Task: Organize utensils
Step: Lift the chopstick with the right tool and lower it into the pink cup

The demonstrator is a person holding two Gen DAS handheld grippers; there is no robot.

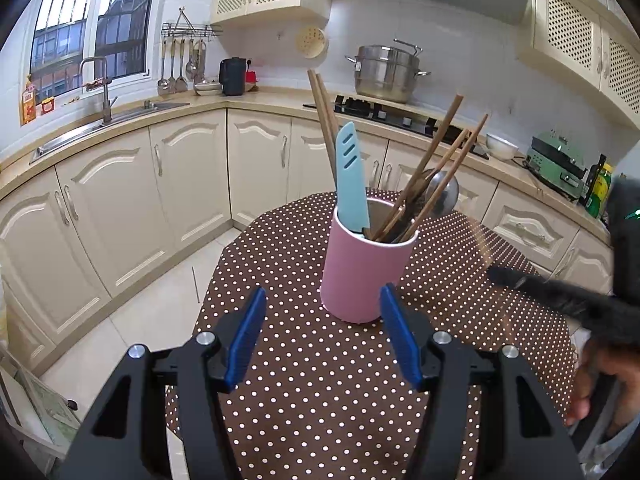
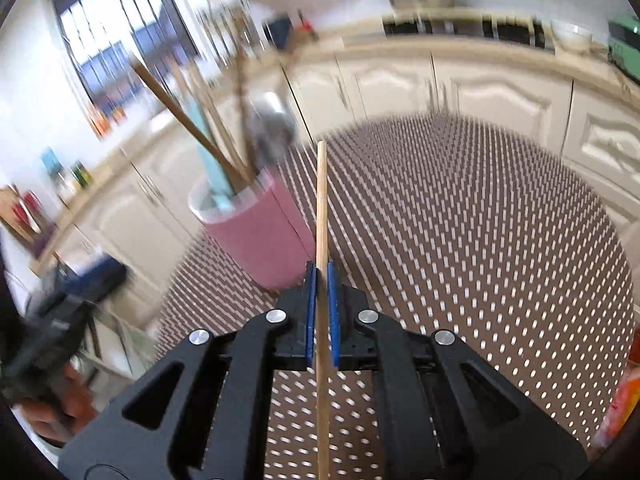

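Chopstick (image 2: 321,208) clamped between right gripper (image 2: 322,276) fingers (image 2: 310,308).

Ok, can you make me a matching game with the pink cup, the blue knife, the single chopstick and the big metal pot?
Things:
1. pink cup
2. blue knife
3. single chopstick
4. metal pot

Places:
A. pinched in the right gripper
B. on the stove
C. on the dotted tablecloth
D. standing in the cup

Pairs: 1-C, 2-D, 3-A, 4-B
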